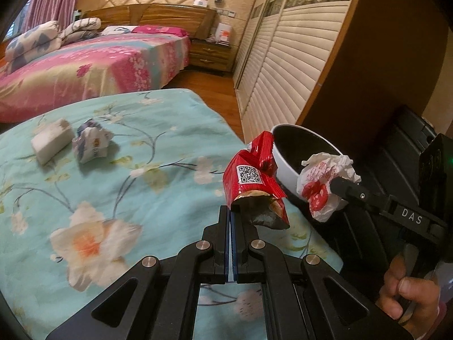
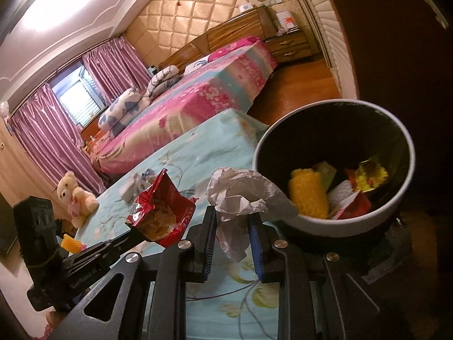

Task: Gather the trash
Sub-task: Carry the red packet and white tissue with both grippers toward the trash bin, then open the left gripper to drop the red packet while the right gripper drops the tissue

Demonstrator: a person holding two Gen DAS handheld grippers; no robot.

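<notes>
My left gripper (image 1: 233, 212) is shut on the lower edge of a torn red snack wrapper (image 1: 254, 181) with a QR label, held above the turquoise floral sheet (image 1: 127, 187). Beside it, my right gripper (image 1: 335, 182) holds a crumpled white wrapper (image 1: 322, 187) with red print at the rim of the white bin (image 1: 283, 167). In the right wrist view, the right gripper (image 2: 233, 221) is shut on that white wrapper (image 2: 240, 192), just left of the bin (image 2: 311, 223). The left gripper (image 2: 138, 231) carries the red wrapper (image 2: 161, 212). Yellow and red trash (image 2: 308, 195) lies inside the bin.
A white tissue pack (image 1: 52, 141) and a crumpled printed paper (image 1: 92, 141) lie on the sheet's far left. A teddy bear (image 2: 75, 195) sits at the sheet's edge. A pink bed (image 1: 99, 65) stands behind, a louvred wardrobe (image 1: 283, 70) to the right.
</notes>
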